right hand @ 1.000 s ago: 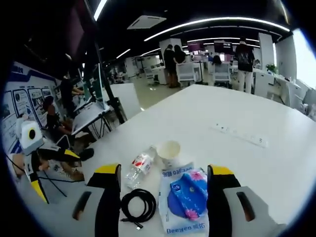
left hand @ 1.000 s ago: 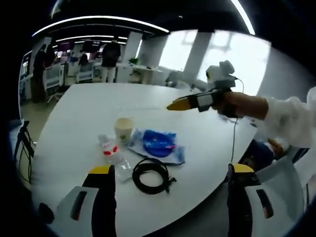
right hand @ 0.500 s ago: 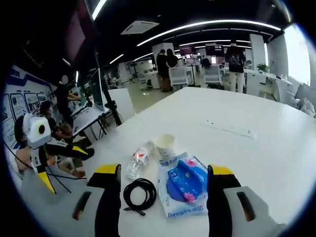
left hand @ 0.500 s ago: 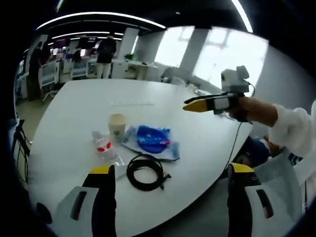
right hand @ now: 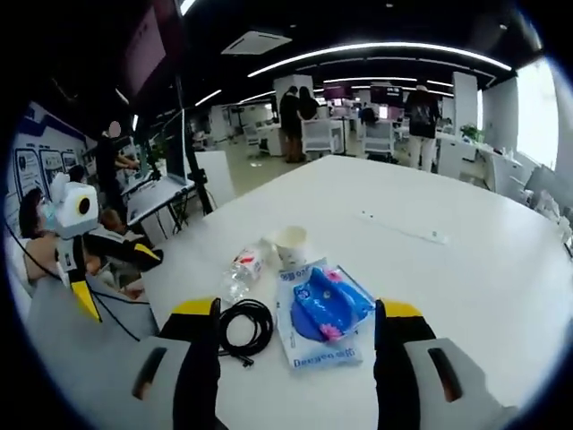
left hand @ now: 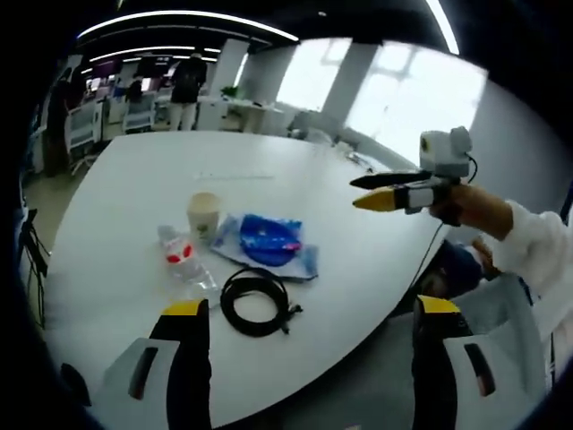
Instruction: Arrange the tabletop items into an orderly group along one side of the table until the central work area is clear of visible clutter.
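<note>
tabletop: large white rounded tabletop, items bunched near its edge, w/ a long white power strip farther in.
cup: small cream paper cup, upright, just beside the pack.
bottle: clear plastic bottle w/ red label, lying on its side next to cup.
pack: blue tissue pack in clear printed wrapper, flat on tabletop.
cable: black coiled cable, beside pack, nearest the edge.
left hand-held gripper: jaws wide apart, nothing between them, above table edge; seen from right gripper view at left, off the tabletop.
right hand-held gripper: jaws wide apart, empty, cable + pack seen between them; seen from left gripper view, held over tabletop by a hand in a white sleeve.
background: open office, people standing far off.
</note>
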A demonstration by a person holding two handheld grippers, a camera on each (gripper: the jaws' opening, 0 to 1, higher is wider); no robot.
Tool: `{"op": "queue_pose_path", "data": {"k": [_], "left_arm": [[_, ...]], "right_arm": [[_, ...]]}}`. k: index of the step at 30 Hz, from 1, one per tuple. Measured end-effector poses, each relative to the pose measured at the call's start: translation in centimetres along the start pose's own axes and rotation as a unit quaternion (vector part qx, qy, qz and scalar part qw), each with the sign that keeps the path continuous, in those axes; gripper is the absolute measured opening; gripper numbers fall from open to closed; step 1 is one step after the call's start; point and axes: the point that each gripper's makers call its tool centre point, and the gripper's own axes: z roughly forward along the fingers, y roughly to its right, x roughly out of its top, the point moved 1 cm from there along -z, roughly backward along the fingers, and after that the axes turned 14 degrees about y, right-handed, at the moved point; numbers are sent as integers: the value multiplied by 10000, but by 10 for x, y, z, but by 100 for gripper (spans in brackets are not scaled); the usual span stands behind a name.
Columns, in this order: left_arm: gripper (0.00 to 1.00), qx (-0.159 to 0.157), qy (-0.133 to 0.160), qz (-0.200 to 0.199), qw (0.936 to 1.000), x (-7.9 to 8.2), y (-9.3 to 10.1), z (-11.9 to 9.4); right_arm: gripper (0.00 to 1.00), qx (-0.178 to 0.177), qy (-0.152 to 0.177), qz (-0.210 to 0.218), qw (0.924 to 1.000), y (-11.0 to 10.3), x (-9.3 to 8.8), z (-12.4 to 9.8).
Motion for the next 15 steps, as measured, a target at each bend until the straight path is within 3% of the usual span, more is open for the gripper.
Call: {"op": "queue_pose_path", "data": {"k": [15], "left_arm": [[90, 2, -30, -116, 9999, -2, 1, 0]], "right_arm": [[67, -106, 17, 91, 9999, 1, -4, -1]]}}
